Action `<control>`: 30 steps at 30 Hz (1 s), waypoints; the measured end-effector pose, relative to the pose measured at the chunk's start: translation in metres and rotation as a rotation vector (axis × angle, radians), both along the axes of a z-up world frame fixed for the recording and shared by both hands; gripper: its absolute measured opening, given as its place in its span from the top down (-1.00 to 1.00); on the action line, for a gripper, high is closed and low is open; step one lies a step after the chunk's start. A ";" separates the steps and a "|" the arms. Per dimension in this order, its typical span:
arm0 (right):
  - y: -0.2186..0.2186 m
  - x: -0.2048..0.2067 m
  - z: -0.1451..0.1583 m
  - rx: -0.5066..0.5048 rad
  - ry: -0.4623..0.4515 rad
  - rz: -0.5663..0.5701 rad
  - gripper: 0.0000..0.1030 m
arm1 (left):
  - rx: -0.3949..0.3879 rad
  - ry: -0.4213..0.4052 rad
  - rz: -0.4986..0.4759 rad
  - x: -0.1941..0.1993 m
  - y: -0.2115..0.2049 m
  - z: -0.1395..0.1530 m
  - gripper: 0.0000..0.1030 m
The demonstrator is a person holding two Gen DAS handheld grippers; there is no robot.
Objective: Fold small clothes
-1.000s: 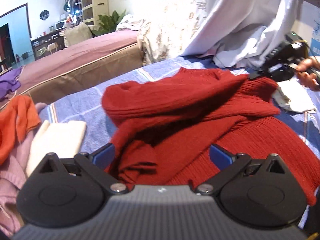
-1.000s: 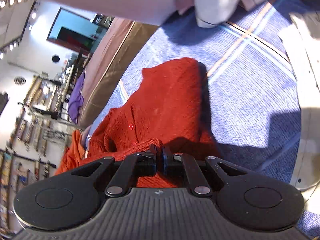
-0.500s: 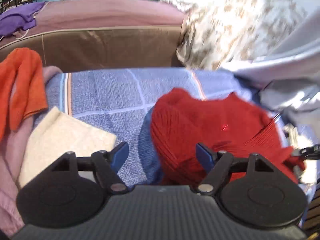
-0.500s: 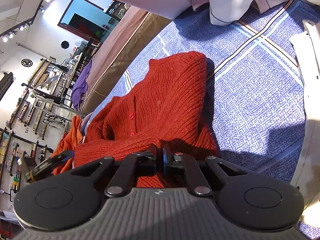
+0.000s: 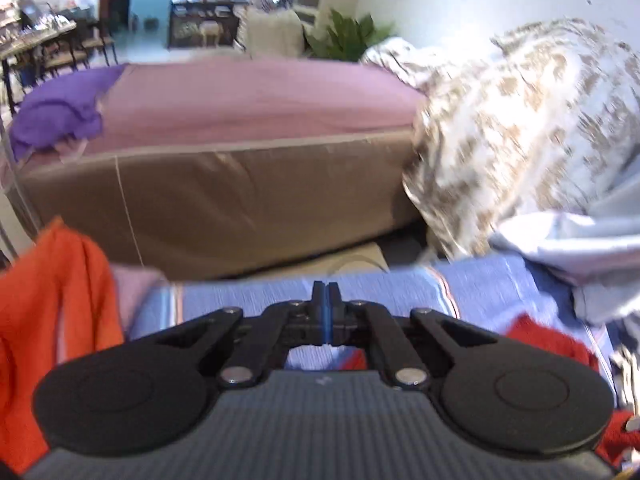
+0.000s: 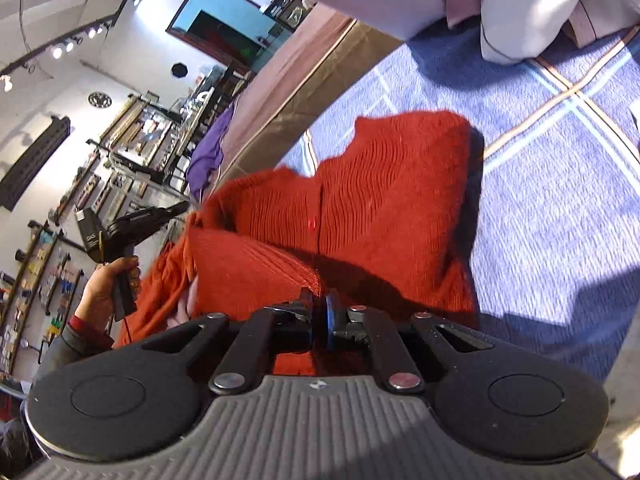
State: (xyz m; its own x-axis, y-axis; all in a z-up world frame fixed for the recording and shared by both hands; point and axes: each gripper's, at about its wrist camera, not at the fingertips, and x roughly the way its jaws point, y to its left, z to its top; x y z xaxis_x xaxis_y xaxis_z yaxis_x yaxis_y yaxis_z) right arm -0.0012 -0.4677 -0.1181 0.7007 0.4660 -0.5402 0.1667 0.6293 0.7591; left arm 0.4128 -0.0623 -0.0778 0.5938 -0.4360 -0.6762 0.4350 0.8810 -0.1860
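Note:
A red knit cardigan with red buttons lies partly folded on the blue checked bedspread. My right gripper is shut on a red edge of the cardigan and holds it over the folded body. My left gripper is shut with nothing between its fingertips, raised above the bedspread. In the left wrist view only a bit of the cardigan shows at the lower right. The left gripper also shows in the right wrist view, held in a hand beside the cardigan's left end.
An orange garment and a pink one lie at the left. A second bed with a pink cover and a purple cloth stands behind. A patterned quilt and white bedding pile at the far side.
My left gripper has closed from open, lifted and swung away from the cardigan toward the other bed. My right gripper keeps its hold and has pulled the red edge across the cardigan.

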 end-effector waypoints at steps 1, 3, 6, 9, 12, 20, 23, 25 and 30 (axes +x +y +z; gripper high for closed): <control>-0.005 0.007 -0.004 -0.008 0.016 -0.022 0.78 | 0.024 0.027 -0.010 0.008 -0.007 -0.001 0.97; -0.009 0.025 -0.015 -0.082 0.069 -0.049 0.73 | 0.064 0.049 -0.044 0.008 -0.021 -0.005 0.78; 0.007 0.043 -0.020 -0.300 0.063 0.006 0.46 | 0.060 0.033 -0.119 -0.020 -0.032 -0.016 -0.31; 0.016 0.043 -0.022 -0.410 0.004 0.013 0.28 | 0.103 0.008 -0.232 -0.072 -0.031 -0.030 -0.46; 0.016 0.029 -0.014 -0.450 -0.060 -0.057 -0.22 | 0.118 0.014 -0.329 -0.120 -0.020 -0.044 -0.54; 0.016 -0.020 -0.004 -0.454 -0.087 -0.125 -0.79 | 0.050 0.077 -0.234 -0.122 0.023 -0.065 -0.74; 0.022 -0.029 -0.005 -0.440 -0.079 -0.117 -0.78 | 0.022 0.164 -0.226 -0.096 0.006 -0.078 -0.57; 0.027 -0.033 -0.005 -0.438 -0.082 -0.120 -0.78 | 0.076 0.215 -0.210 -0.083 -0.012 -0.094 -0.54; 0.040 -0.035 -0.005 -0.440 -0.095 -0.097 -0.76 | -0.023 0.246 -0.203 -0.078 -0.017 -0.103 0.60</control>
